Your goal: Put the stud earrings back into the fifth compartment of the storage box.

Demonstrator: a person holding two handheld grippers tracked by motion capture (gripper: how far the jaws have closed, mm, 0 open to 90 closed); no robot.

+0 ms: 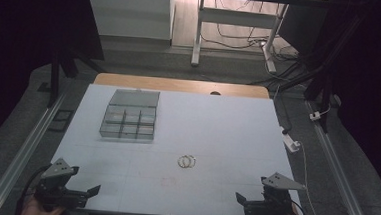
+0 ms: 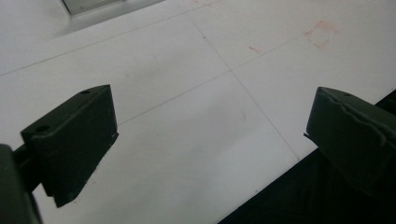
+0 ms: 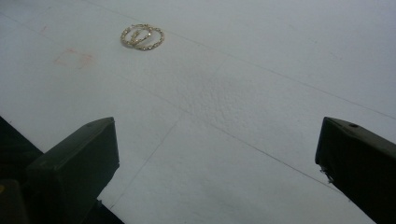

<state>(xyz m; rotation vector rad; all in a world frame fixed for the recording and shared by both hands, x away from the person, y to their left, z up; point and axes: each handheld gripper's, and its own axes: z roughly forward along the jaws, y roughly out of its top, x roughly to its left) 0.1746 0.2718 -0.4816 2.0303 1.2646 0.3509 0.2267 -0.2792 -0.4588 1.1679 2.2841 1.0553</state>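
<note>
High view: my left gripper [image 1: 89, 191] and right gripper [image 1: 245, 201] sat at the near table [image 1: 228, 120] edge, both with jaws wide apart and nothing between them.
Rings: two gold rings [image 1: 187, 161] lay overlapping mid-table, well apart from both grippers.
Approach: I judged the right gripper better placed; come low and straddle the rings.
Box: the open compartment box [image 1: 129, 115] stood far left.
Room: bare tabletop lay between; the near edge was close.

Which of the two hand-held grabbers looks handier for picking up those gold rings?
Probably the right gripper. Its open jaws point across the table toward the gold rings, which lie ahead in its own view. The left gripper, also open, sits slightly farther off.
</note>
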